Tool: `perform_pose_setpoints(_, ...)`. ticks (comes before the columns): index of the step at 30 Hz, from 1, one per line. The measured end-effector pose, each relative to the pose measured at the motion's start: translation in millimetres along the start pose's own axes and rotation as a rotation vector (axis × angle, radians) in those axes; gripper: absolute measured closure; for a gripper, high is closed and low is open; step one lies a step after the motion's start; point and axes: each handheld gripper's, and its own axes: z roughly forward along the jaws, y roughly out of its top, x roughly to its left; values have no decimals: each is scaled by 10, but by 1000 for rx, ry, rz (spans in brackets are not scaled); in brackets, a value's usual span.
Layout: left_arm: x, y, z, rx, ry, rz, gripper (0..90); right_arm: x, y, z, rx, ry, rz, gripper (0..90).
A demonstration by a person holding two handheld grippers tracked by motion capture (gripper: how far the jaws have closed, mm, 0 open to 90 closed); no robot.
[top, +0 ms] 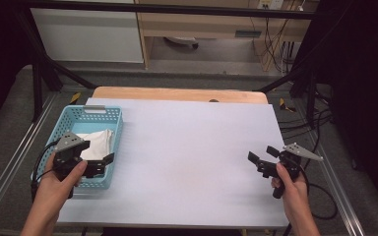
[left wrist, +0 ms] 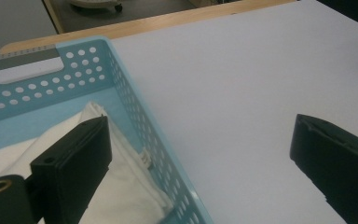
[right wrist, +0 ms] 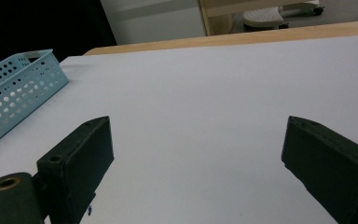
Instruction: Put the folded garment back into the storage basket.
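Note:
A light blue perforated basket (top: 115,123) stands at the table's left side and holds a folded white cloth (top: 97,142). My left gripper (top: 98,164) hovers open over the basket's near right wall, one jaw above the cloth (left wrist: 130,191) and the other outside the basket wall (left wrist: 140,112) above the table. My right gripper (top: 262,158) is open near the table's right edge, low over the bare white surface, with nothing between its jaws. The basket (right wrist: 14,88) sits far left in the right gripper view.
A white sheet (top: 192,157) covers the wooden table (top: 177,93). Black frame bars and cables run along both sides, and a cabinet stands beyond the far edge.

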Motion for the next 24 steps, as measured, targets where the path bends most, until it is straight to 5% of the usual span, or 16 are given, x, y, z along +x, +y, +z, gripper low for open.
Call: perform_pose_setpoints(24, -25, -12, 18, 1, -6, 13, 47, 303, -486, 142, 108, 90, -68, 80)
